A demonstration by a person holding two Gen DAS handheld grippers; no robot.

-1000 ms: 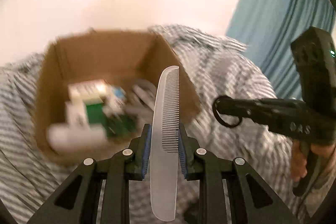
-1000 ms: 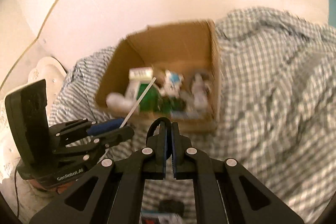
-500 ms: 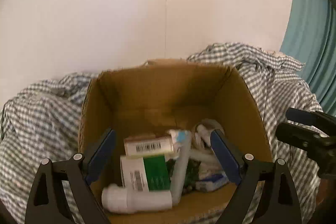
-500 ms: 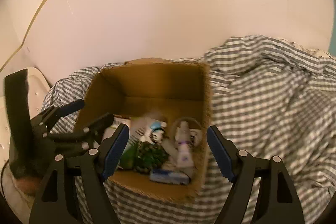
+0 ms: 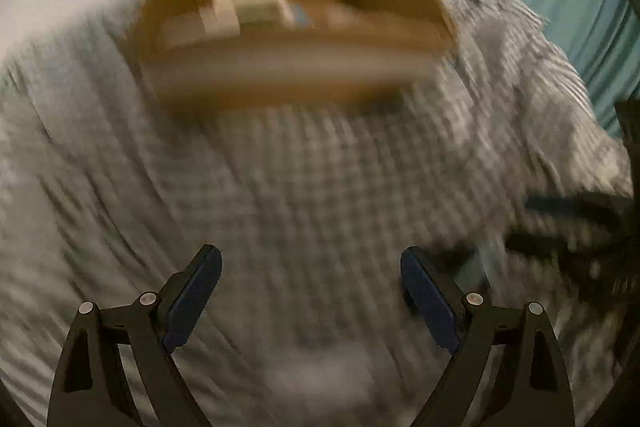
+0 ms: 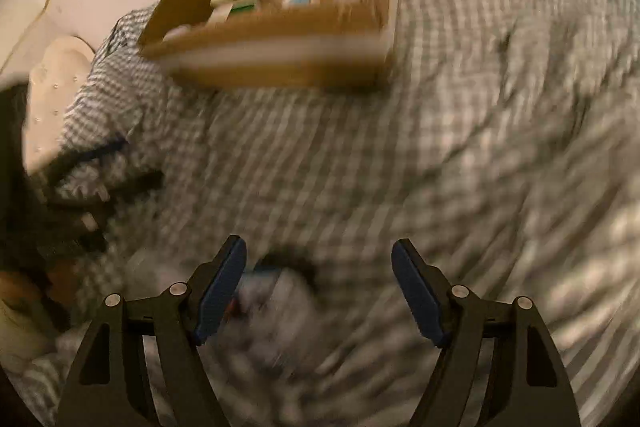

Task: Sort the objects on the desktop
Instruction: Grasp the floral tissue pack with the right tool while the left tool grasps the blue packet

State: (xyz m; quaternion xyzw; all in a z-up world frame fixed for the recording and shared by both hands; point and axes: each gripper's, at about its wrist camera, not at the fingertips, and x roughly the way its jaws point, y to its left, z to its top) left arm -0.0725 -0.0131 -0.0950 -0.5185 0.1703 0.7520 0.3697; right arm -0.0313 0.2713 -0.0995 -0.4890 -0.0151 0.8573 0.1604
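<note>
Now both handheld grippers, left gripper [image 5: 311, 301] and right gripper [image 6: 319, 293], stand wide apart and empty above a rumpled grey-checked cloth [image 6: 460, 147]. Just below the right one lies a small, blurred, pale packet with a dark top [image 6: 280, 291], probably light and soft, best pinched across its middle. Well behind sits the open brown cardboard box [image 6: 280, 27] of sorted items.

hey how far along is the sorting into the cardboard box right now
Done: the cardboard box already holds several small packages, on the checked cloth. In hand: nothing; the left gripper and right gripper both stand open and empty over the cloth. Left: a blurred dark-and-white item lies on the cloth near the right gripper's fingers, not yet boxed. The blur hides whether more remain.
</note>
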